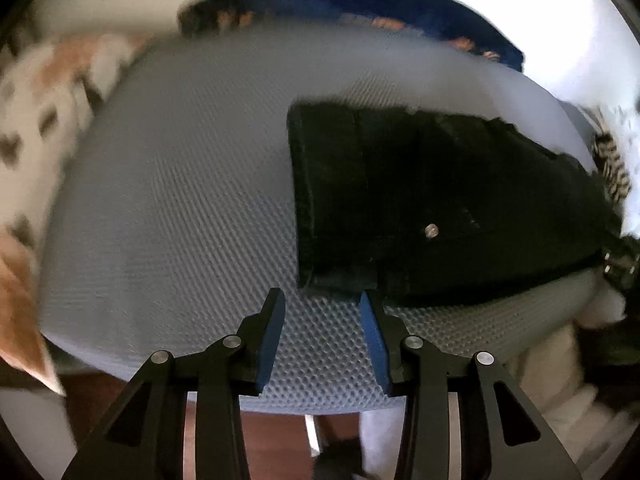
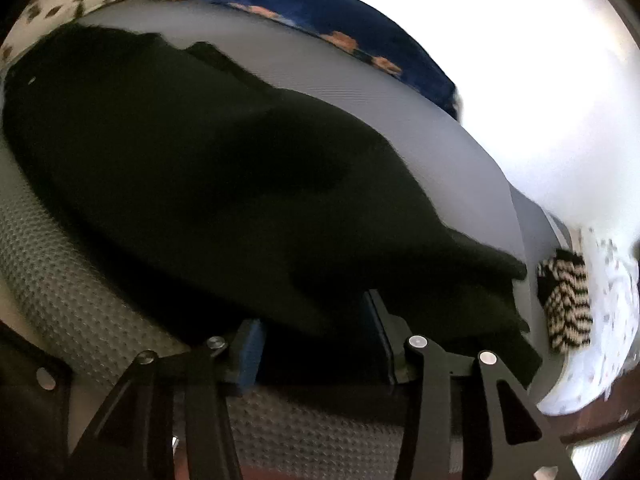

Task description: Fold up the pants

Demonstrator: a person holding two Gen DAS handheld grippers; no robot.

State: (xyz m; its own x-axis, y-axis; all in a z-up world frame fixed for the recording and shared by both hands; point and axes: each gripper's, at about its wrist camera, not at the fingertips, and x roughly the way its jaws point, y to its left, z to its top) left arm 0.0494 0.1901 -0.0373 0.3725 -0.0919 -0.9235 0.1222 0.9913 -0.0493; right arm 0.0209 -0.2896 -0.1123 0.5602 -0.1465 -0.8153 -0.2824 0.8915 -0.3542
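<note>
Black pants [image 1: 420, 200] lie folded on a grey honeycomb mat [image 1: 180, 200], with a metal rivet [image 1: 431, 231] showing near their front edge. My left gripper [image 1: 322, 312] stands open just short of the pants' near left corner, with only mat between its blue pads [image 1: 272, 332]. In the right wrist view the pants [image 2: 200, 180] fill the middle as a dark mound. My right gripper [image 2: 314, 330] has its jaws apart at the pants' near edge. Black fabric lies over and between its fingertips and hides the tips, and the pads do not press on it.
A blue cloth with orange marks [image 1: 400, 8] [image 2: 320, 12] lies past the mat's far edge. A black-and-white striped item [image 1: 612, 164] [image 2: 568, 304] sits off the right side. White bedding with orange and dark patches [image 1: 48, 92] borders the left. The mat [image 2: 72, 300] ends close below both grippers.
</note>
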